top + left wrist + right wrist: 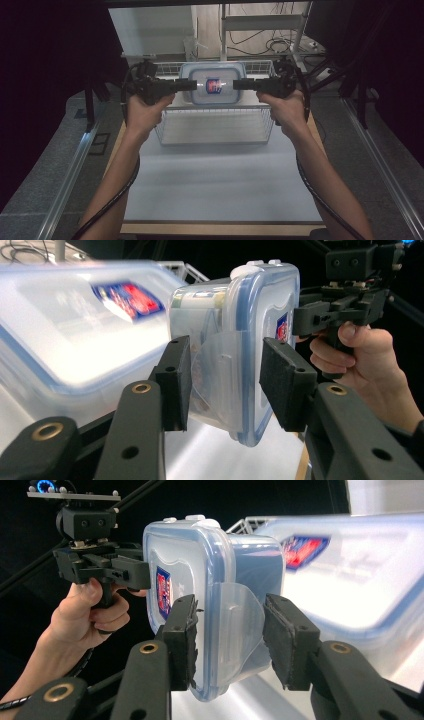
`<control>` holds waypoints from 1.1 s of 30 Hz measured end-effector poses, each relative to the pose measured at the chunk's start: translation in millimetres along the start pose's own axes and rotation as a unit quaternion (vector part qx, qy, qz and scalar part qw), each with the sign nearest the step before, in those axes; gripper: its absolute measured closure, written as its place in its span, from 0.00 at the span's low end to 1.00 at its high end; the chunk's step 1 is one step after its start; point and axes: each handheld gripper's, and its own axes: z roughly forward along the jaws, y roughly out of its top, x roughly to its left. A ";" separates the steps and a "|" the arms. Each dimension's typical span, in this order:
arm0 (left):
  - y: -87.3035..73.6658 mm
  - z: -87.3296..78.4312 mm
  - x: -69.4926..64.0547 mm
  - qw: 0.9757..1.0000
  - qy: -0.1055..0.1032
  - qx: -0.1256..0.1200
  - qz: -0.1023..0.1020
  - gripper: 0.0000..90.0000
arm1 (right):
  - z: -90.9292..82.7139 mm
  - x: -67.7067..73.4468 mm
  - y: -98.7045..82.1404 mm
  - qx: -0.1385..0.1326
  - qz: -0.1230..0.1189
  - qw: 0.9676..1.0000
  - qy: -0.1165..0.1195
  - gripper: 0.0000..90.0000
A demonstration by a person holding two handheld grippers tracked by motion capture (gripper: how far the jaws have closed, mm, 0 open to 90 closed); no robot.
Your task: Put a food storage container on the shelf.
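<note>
black foam pads [277, 382] of the left tool [225, 385] sit nearest the lens in the left gripper view, pressed on one short end of a clear plastic container [235, 350] with a blue-rimmed lid, one pad on the lid face and one on the base side, a clear locking flap between them. the right tool [227, 640] grips the opposite end the same way, its pads [287, 642] clamped across lid and base over another flap. in the high view the left tool [192, 85] and the right tool [237, 85] point toward each other with the container [215, 85] held between them, tipped on edge so the lid faces the person, a red and blue label at its middle. it hangs in the air above the far part of a white wire basket [215, 130], which stands on the white table [220, 185]. both gripper views show a second, larger lidded container [350, 575] with the same label just behind the held one, blurred.
</note>
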 end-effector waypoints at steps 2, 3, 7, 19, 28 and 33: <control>7.5 0.8 3.3 1.000 0.001 -0.003 -0.003 0.63 | 1.9 -2.1 8.3 -0.004 0.001 1.000 -0.001 0.64; 10.7 1.2 5.1 1.000 0.003 -0.003 -0.004 0.63 | 3.1 -3.7 11.8 -0.005 0.003 1.000 -0.001 0.64; 19.6 3.8 12.2 1.000 0.007 -0.009 -0.012 0.63 | 8.4 -12.3 22.7 -0.008 0.008 1.000 0.002 0.64; 22.7 12.9 28.9 0.999 0.015 -0.016 -0.030 0.62 | 20.8 -34.4 30.7 -0.010 0.031 0.999 0.009 0.64; 23.6 18.4 25.3 0.997 0.070 0.002 -0.017 0.60 | 29.7 -31.6 33.4 0.002 0.022 1.000 -0.020 0.58; 22.4 20.3 27.4 0.998 0.067 -0.001 -0.019 0.57 | 32.4 -29.6 34.9 0.000 0.011 0.999 -0.034 0.57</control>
